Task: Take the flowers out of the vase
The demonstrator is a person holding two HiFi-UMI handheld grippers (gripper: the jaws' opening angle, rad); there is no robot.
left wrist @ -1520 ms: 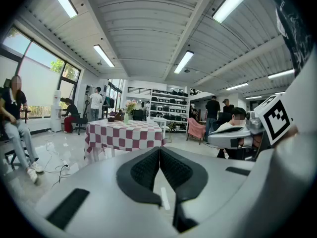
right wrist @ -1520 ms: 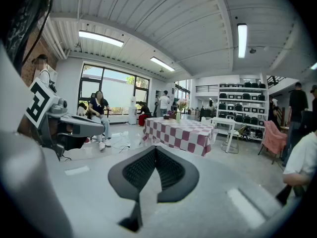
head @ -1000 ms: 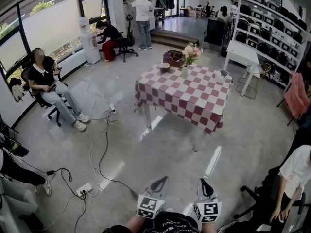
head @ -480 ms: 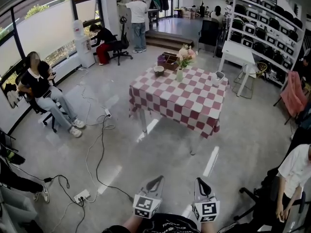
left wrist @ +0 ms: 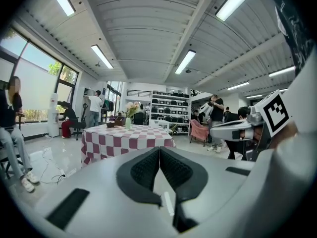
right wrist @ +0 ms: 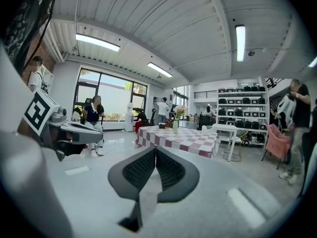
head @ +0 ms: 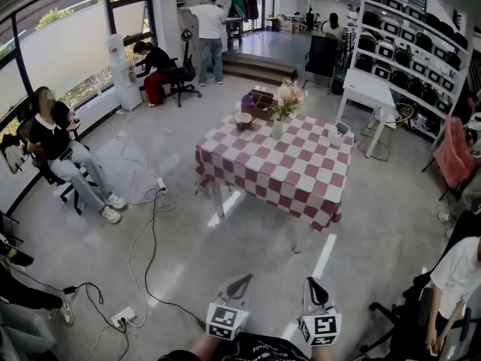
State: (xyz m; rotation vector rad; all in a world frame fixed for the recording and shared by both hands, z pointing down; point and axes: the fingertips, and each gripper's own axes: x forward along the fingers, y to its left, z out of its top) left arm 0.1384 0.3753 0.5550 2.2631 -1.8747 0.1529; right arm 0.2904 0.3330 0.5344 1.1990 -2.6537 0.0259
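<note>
Pink and white flowers (head: 288, 93) stand in a pale green vase (head: 276, 128) near the far edge of a table with a red-and-white checked cloth (head: 278, 175), several steps ahead of me. The same flowers (left wrist: 131, 107) and vase (right wrist: 175, 125) show small and far off in both gripper views. My left gripper (head: 242, 281) and right gripper (head: 315, 284) are held low at the bottom of the head view, side by side, both shut with nothing between the jaws. Both are far from the table.
A bowl (head: 243, 118) and a brown box (head: 260, 104) share the table's far end. Cables and a power strip (head: 123, 317) trail over the floor at left. A person sits on a chair (head: 62, 151) at left; another person (head: 458, 274) sits at right. White table (head: 373, 89) and shelves (head: 413, 40) stand behind.
The table with the vase has drawn nearer and slid slightly left in the head view. Both grippers stay shut, side by side at the bottom.
</note>
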